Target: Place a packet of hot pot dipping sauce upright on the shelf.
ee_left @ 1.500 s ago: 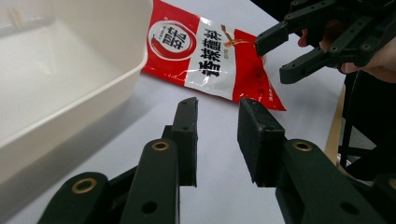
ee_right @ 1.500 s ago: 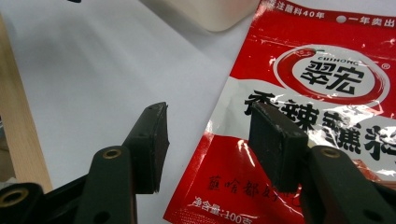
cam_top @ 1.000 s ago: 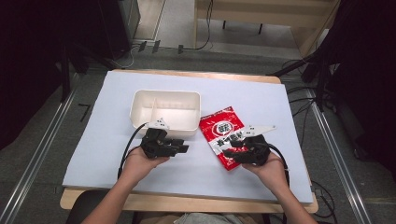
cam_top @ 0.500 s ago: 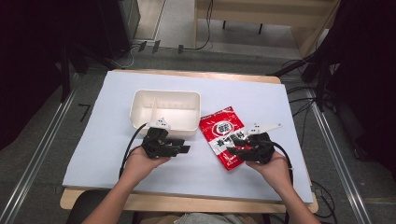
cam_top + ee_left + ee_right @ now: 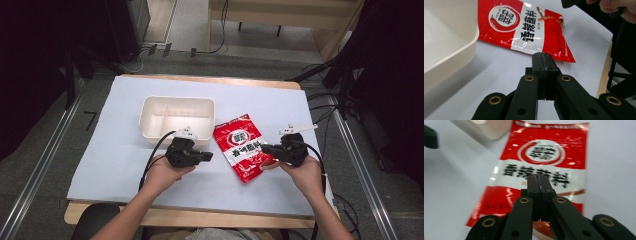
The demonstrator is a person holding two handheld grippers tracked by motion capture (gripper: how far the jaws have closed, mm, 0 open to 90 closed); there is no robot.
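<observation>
A red and white seasoning packet (image 5: 243, 146) lies flat on the white table cover, just right of a white divided container (image 5: 177, 120). My left gripper (image 5: 210, 156) is shut and empty. It sits in front of the container with its tips pointing right at the packet (image 5: 524, 27), a short gap away. My right gripper (image 5: 264, 148) is also shut and empty, and it points left over the packet's right edge. In the right gripper view the closed tips (image 5: 539, 178) hover above the packet's white band (image 5: 544, 152).
The container's wall (image 5: 446, 37) stands close on the left of the left gripper. The table's right edge (image 5: 320, 150) runs just behind the right hand. Cables and dark stands (image 5: 350, 75) are beyond the table on the right.
The right gripper has shifted to the right, back toward the packet's right edge. The left gripper has edged slightly right toward the packet. The packet has stayed put.
</observation>
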